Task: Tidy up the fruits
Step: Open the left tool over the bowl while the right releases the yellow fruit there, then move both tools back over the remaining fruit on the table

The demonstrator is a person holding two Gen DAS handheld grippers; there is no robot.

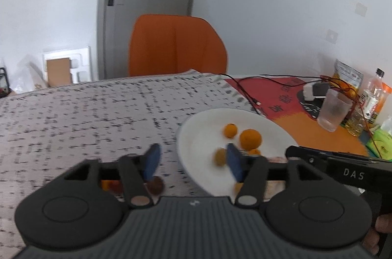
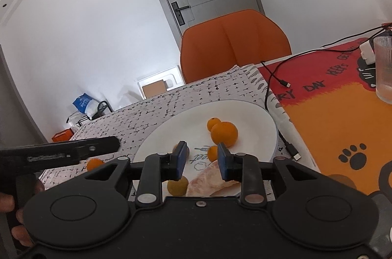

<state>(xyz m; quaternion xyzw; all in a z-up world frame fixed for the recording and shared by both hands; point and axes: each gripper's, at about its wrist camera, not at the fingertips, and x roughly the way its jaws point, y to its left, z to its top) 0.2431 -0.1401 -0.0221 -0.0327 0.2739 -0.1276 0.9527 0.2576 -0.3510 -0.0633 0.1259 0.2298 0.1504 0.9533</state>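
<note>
Orange fruit sits on both sides of my view. At far left one small orange (image 2: 95,163) lies on the table's speckled cloth (image 1: 73,116), off the white plate (image 2: 245,111). My left gripper (image 1: 192,162) has its jaws apart and empty; the right gripper (image 2: 201,161) stands narrowly apart over the plate, gripping nothing. On the plate the big orange (image 2: 224,134) rests loose, so I judge a careless nudge could roll it off the rim.

White plate (image 2: 250,116), orange fruits (image 2: 224,134), black-speckled tablecloth (image 1: 85,116)
</note>
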